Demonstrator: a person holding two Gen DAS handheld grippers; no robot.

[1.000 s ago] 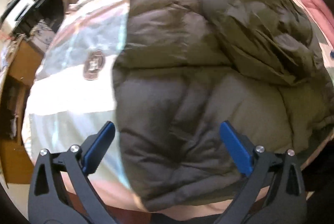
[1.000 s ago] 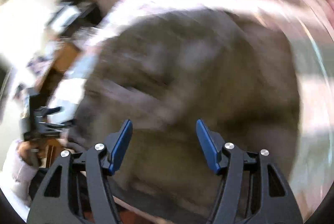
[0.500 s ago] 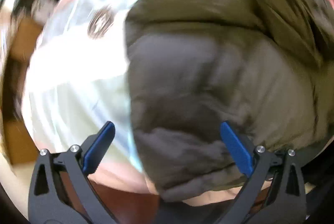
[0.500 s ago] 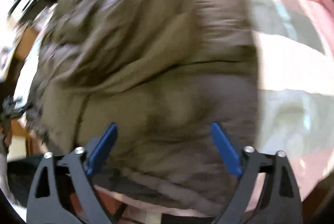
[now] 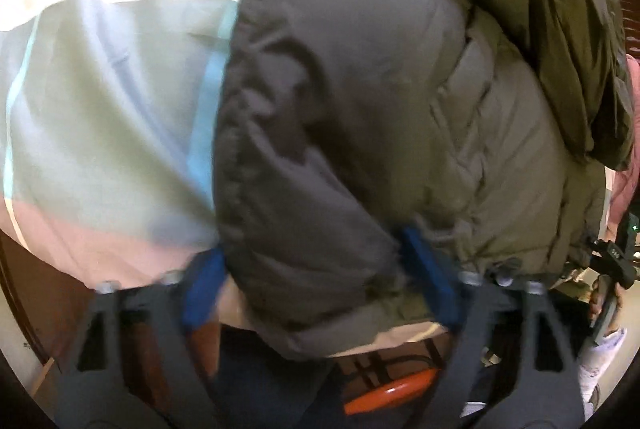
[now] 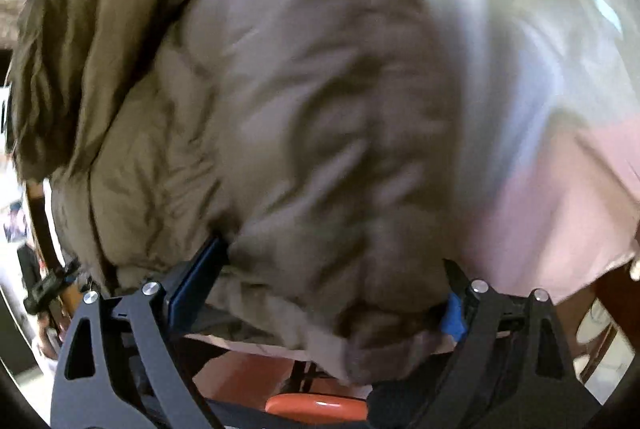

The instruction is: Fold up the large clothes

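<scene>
A puffy olive-grey down jacket [image 5: 360, 89] lies on a bed and fills most of both views [image 6: 280, 89]. My left gripper [image 5: 316, 269] points steeply down over the jacket's near left corner. Its jaws are closing, with the bulging hem between the blue pads [image 5: 200, 285]. My right gripper [image 6: 326, 289] stands wide open astride the near right part of the hem, fabric between its fingers. The jacket's darker upper part is bunched at the far side.
The jacket rests on a sheet [image 5: 100, 89] in pale green, white and pink with light blue stripes, also seen on the right [image 6: 540, 69]. The bed's near edge runs just under both grippers. An orange object [image 5: 392, 393] sits below it. Pink cloth [image 5: 628, 181] lies at the right.
Both grippers have dropped towards the jacket's near hem and now straddle it. The left jaws have narrowed. The right jaws stand wider than a second ago.
</scene>
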